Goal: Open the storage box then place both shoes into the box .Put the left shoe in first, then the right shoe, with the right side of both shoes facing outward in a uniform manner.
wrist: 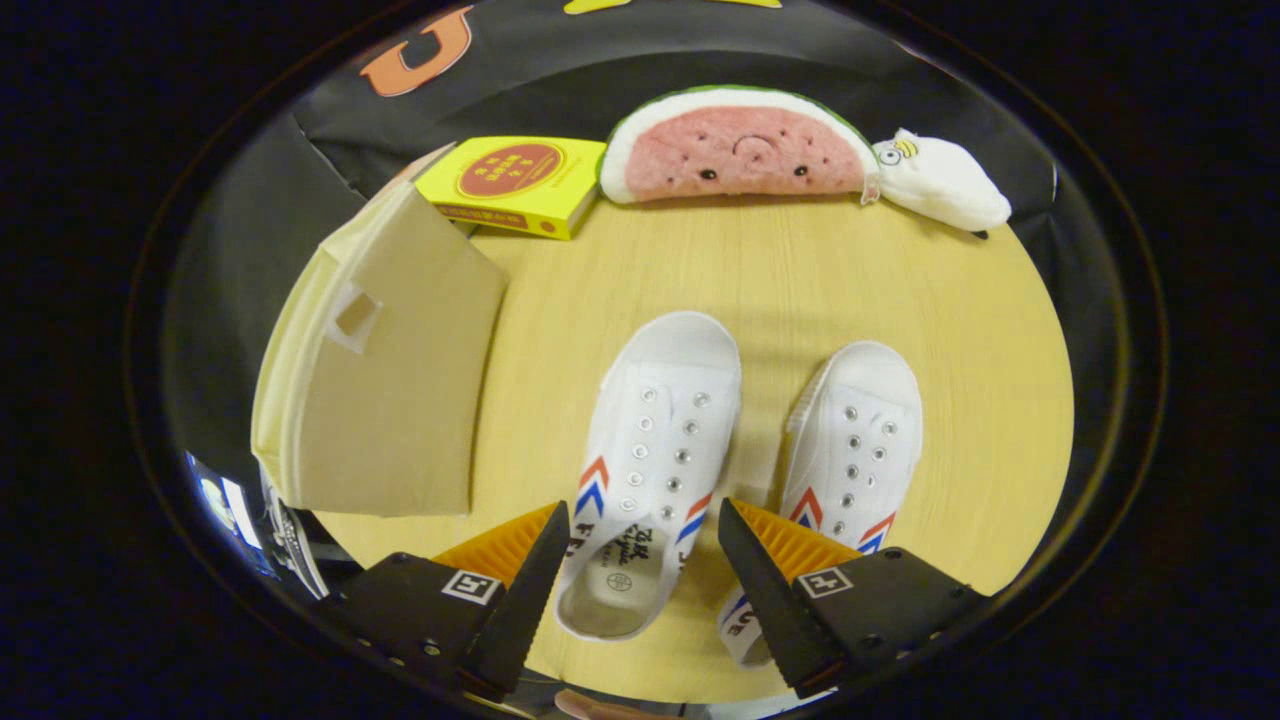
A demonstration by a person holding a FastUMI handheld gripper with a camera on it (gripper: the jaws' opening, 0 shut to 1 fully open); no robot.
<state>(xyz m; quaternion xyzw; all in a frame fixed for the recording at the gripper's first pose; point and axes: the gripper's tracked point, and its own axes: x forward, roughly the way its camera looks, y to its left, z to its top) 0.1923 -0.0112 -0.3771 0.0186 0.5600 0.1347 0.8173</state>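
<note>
Two white canvas shoes with red and blue chevrons lie on the wooden table, toes pointing away from me. The left shoe (655, 460) has its heel opening between my fingers. The right shoe (850, 455) lies beside it, its heel partly hidden behind my right finger (765, 590). My gripper (640, 560) is open, its fingers standing either side of the left shoe's heel without pressing on it. The beige storage box (385, 370) stands to the left of the shoes with its lid shut and a small cut-out handle in the side.
A yellow carton (515, 185) lies behind the storage box. A watermelon-slice plush (735, 150) and a small white plush (940, 185) rest along the table's far edge against the black cloth wall. Bare wooden tabletop (800, 270) stretches between the shoes and the plush toys.
</note>
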